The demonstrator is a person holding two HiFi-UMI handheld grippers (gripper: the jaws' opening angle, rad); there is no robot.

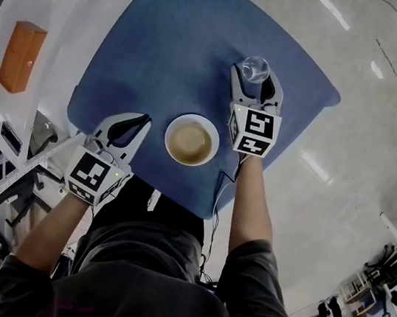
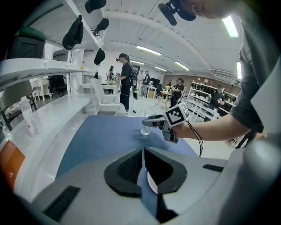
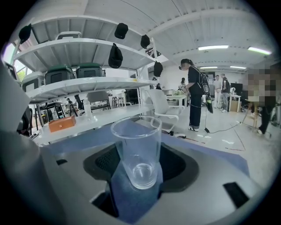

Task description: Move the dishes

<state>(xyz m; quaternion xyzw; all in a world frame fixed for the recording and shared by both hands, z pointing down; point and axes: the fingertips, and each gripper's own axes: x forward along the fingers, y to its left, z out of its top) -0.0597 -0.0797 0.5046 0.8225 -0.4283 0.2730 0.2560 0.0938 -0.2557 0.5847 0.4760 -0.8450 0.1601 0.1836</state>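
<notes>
Right gripper view: clear, straight-sided glass (image 3: 136,151) stands upright on blue mat (image 3: 131,202).

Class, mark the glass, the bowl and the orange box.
glass (image 3: 137,149): right gripper view, its side wall.
bowl (image 1: 169,139): head view, its white rim.
orange box (image 1: 22,57): head view, its top face.

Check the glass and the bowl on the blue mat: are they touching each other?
Apart. The head view shows the glass standing farther out on the blue mat than the bowl, with bare mat plainly visible between them.
</notes>
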